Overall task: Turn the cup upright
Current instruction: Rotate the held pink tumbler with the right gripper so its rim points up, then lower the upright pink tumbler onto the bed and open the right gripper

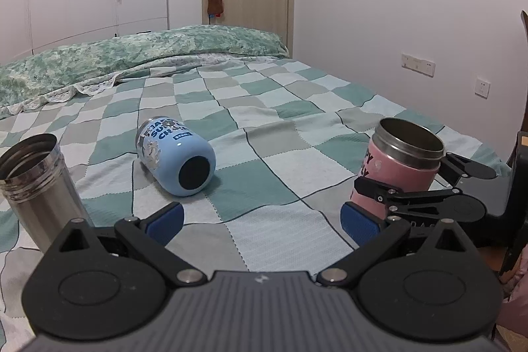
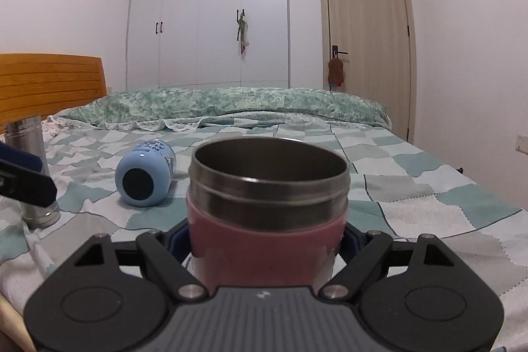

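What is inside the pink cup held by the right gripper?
The pink cup, in the right gripper, shows bare steel inner wall below its rim; nothing visible inside. Its bottom is hidden from both views.

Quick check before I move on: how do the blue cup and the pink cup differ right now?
The blue cup lies on its side on the checkered bedspread, dark base toward the cameras; the pink cup is mouth-up. The blue cup lies free, while the right gripper is closed on the pink cup. The left gripper is open and empty. Both cups carry printed lettering.
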`<state>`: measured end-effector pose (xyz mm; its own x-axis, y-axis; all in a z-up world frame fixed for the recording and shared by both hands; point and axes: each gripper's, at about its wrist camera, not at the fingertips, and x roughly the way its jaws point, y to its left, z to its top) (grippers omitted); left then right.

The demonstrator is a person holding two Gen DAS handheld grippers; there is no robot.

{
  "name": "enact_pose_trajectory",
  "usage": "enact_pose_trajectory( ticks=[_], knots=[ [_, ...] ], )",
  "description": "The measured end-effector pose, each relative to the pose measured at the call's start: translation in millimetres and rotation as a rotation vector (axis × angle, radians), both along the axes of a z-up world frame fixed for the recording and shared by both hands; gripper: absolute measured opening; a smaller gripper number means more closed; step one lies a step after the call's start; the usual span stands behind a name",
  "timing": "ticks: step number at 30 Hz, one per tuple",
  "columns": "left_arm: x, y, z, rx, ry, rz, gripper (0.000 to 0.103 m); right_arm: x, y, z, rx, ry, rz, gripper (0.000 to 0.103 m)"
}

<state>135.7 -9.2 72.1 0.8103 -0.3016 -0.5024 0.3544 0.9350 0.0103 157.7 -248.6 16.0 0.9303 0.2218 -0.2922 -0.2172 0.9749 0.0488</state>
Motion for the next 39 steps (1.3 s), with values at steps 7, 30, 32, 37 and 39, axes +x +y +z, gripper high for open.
enact_pose_trajectory(
  ticks=[7,30,32,37,39],
  knots=[
    [-27,6,10,-0.04,-0.063,0.011,0.103,-42,-11,18,0.035,-0.131,-0.008,0.103],
    [-136,40,-61,-0.121,-0.284,0.392,0.103,-142,23,1,-0.012,-0.117,0.042,0.103],
    [-138,42,-66,-0.128,-0.289,0.392,0.103,-143,23,0,-0.008,-0.124,0.035,0.103],
    [-144,43,-67,-0.145,-0.334,0.391,0.103,-145,22,-2,-0.019,-0.144,0.026,0.103],
    [-145,41,-67,-0.137,-0.339,0.388,0.103,-147,23,-2,-0.029,-0.153,0.027,0.103]
  ],
)
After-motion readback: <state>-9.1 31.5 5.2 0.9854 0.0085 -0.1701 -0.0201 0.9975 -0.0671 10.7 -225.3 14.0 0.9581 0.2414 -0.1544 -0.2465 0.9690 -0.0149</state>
